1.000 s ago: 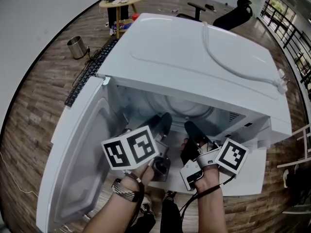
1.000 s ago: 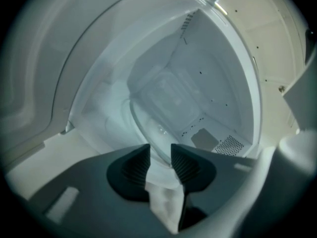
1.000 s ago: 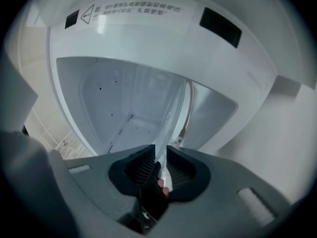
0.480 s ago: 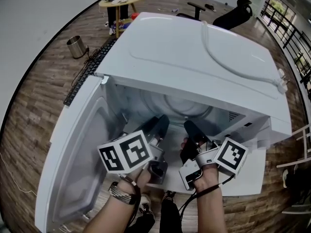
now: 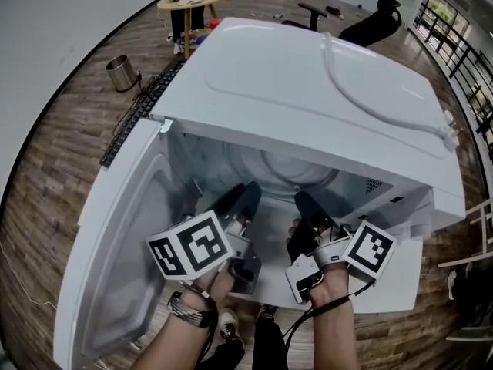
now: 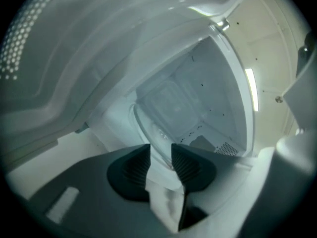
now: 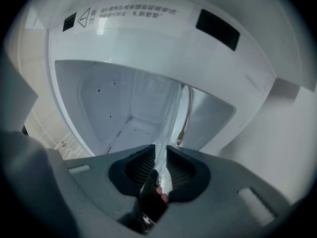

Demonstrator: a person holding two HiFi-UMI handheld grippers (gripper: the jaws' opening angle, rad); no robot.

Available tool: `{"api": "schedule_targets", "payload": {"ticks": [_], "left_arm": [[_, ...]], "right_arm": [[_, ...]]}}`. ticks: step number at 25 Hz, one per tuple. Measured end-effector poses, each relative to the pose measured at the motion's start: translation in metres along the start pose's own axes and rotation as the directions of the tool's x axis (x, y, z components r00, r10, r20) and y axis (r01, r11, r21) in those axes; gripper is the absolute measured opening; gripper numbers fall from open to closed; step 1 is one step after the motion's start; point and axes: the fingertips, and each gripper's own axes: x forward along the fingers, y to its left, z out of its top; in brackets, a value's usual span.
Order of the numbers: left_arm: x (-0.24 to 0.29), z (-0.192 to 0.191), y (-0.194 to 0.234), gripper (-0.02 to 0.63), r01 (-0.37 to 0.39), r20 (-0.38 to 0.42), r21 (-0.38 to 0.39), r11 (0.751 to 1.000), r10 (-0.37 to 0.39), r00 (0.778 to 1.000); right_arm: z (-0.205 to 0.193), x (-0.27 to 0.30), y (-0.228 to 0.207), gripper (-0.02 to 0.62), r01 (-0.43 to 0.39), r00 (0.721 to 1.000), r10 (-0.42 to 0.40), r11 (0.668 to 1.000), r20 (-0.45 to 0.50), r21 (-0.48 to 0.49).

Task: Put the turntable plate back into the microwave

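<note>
The clear glass turntable plate (image 5: 281,168) hangs inside the cavity of the white microwave (image 5: 323,75), with its door (image 5: 127,237) swung open to the left. My left gripper (image 5: 248,191) reaches into the cavity and is shut on the plate's near left rim. The right gripper (image 5: 304,200) is shut on the near right rim. In the left gripper view the plate (image 6: 161,133) passes edge-on between the jaws of that gripper (image 6: 161,150). In the right gripper view the plate rim (image 7: 171,118) sits pinched in that gripper (image 7: 162,152), with the cavity walls behind.
A white cable (image 5: 370,99) lies across the microwave's top. On the wooden floor to the left are a black keyboard (image 5: 142,110) and a metal bin (image 5: 122,74). A round table (image 5: 192,2) and an office chair (image 5: 370,21) stand further back.
My left hand and its marker cube have slid a little toward the lower left and rolled slightly. The right gripper has stayed still.
</note>
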Motion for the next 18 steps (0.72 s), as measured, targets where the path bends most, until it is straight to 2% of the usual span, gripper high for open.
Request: {"api": "schedule_targets", "payload": {"ticks": [4,9,18], "left_arm": [[0.004,0.001,-0.002,0.127,-0.017,-0.003,0.033,0.999,0.017,1.000],[0.006,-0.002,-0.001,0.063,-0.032,-0.035,0.070,0.997,0.034,0.999],[0.006,0.000,0.001,0.057,-0.040,-0.013,0.082,0.996,0.041,0.999]], "right_arm": [[0.000,-0.003,-0.001,0.077,-0.006,1.000,0.006,1.000,0.003,0.012],[0.001,-0.009,-0.002,0.077,-0.006,1.000,0.005,1.000,0.023,0.030],[0.015,-0.008,0.005,0.077,-0.011,0.999,0.011,1.000,0.044,-0.011]]}}
